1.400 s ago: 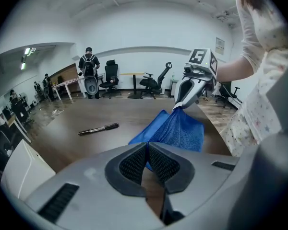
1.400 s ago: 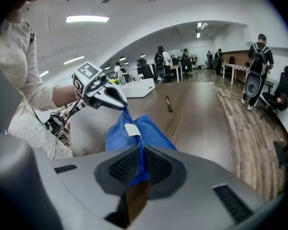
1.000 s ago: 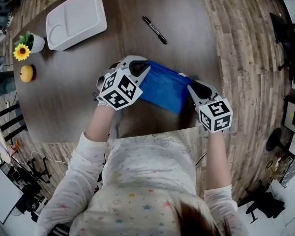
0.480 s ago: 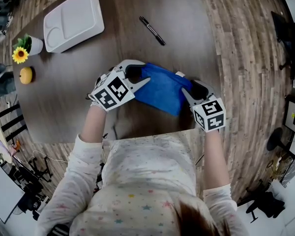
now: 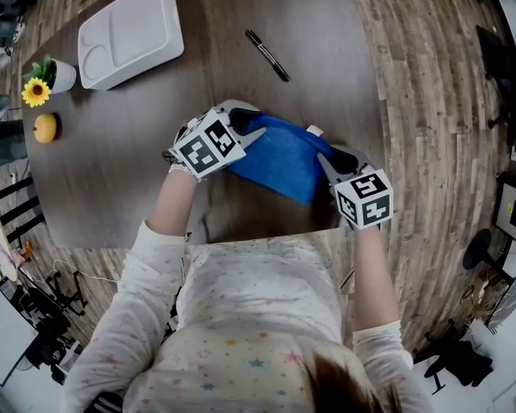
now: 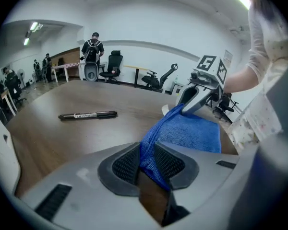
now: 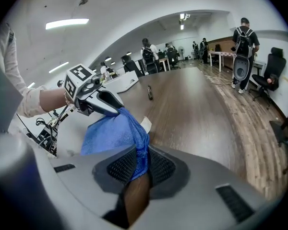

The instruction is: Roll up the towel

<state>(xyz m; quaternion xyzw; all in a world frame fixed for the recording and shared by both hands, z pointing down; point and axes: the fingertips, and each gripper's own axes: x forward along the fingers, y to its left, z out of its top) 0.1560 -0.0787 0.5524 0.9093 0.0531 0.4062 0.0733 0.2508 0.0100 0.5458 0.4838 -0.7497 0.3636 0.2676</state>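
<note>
Dark wooden table, open office beyond. Left gripper, jaws just closing, pinches one end of the blue towel. Right gripper pinches the opposite end.

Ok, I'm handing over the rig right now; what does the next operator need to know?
Left gripper: fingers have just been closing, blue towel between them, pinched at its left end.
Right gripper: shut on the towel's right end.
Towel: held between both grippers, by the table's near edge.
Done: both ends gripped; no roll shows yet.
Left: roll it up, likely turning both ends together.
</note>
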